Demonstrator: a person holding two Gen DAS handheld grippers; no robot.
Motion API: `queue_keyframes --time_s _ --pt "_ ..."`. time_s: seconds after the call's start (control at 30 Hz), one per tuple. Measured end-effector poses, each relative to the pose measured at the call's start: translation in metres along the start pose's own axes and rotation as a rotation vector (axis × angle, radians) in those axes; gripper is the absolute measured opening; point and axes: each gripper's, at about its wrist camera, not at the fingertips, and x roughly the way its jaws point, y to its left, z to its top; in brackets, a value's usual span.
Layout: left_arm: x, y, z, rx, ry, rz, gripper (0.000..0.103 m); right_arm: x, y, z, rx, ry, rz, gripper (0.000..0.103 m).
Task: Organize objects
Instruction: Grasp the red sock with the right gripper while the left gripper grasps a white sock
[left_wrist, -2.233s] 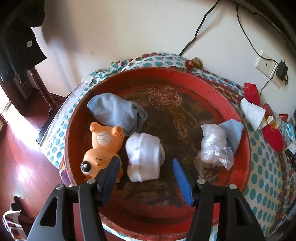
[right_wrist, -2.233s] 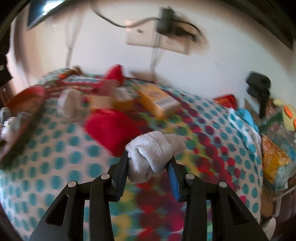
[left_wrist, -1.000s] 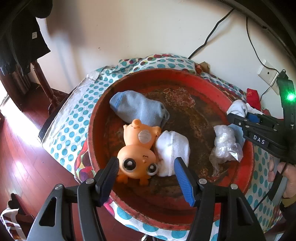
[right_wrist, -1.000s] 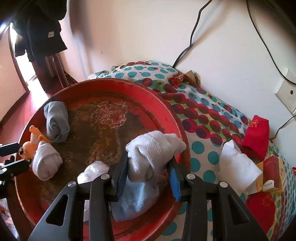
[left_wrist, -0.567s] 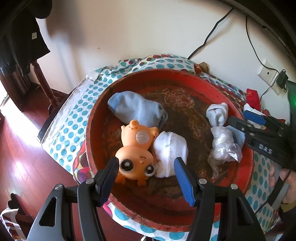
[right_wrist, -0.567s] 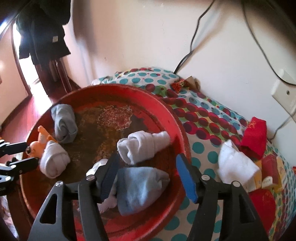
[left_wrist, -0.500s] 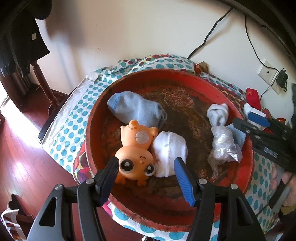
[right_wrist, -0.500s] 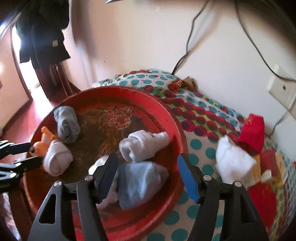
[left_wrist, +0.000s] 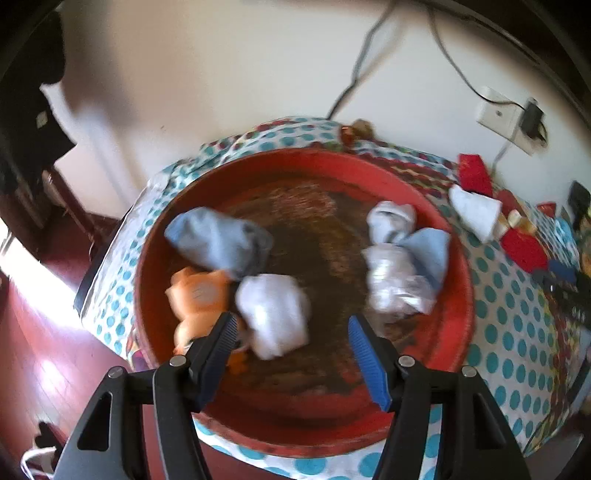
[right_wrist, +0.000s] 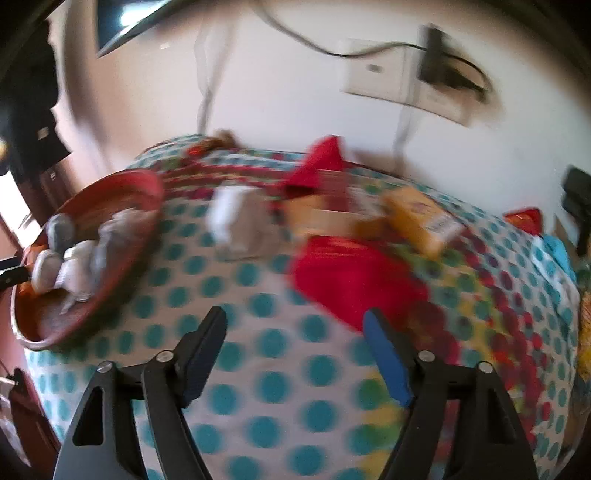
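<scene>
A: What's in the red tray (left_wrist: 458, 258) in the left wrist view?

B: From left: orange toy (left_wrist: 195, 295), grey sock (left_wrist: 218, 242), white bundle (left_wrist: 273, 314), then 3 bundles at centre right. The left gripper (left_wrist: 290, 341) gapes, empty, at lower centre.

A: And the right gripper (right_wrist: 293, 349)?

B: Its jaws have just been opening, empty, over the dotted cloth (right_wrist: 273, 384); the tray sits at left.

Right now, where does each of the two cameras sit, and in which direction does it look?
Left wrist: sits on the left hand-held gripper, looks down into the red basin with rolled socks and an orange toy; its open fingers show.
Right wrist: sits on the right hand-held gripper, looks down at the dotted tablecloth and a red cloth; its open, empty fingers show.
Shared: basin, tablecloth, wall socket.
</scene>
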Motion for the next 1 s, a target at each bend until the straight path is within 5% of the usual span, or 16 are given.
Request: queue_keyframes --time_s 0.1,0.37,0.43,0.47,0.6,0.87,1.0 --pt "-0.004 -0.018 0.002 0.04 -0.006 -0.013 0.066 0.008 -0.021 0.001 -0.022 -0.005 -0.021 0.092" --pt "-0.004 -0.073 0.023 0.092 0.023 -0.081 0.068 0.044 -0.036 0.015 -0.07 0.014 -0.007 0.091" --pt "0.001 -0.097 0.037 0.125 0.035 -0.081 0.068 0.053 -0.036 0.018 -0.076 0.011 0.013 0.082" --pt "0.004 -0.109 0.043 0.135 0.042 -0.082 0.068 0.057 -0.036 0.018 -0.082 0.021 0.022 0.059" --pt "0.021 -0.153 0.066 0.16 0.064 -0.085 0.068 0.055 -0.038 0.014 -0.059 0.032 0.073 0.034" --pt "0.065 -0.212 0.118 0.002 0.15 -0.1 0.068 0.027 -0.066 -0.021 -0.063 0.021 0.083 0.032" --pt "0.084 -0.23 0.144 -0.037 0.169 -0.051 0.068 0.026 -0.074 -0.023 -0.024 0.02 0.11 0.032"
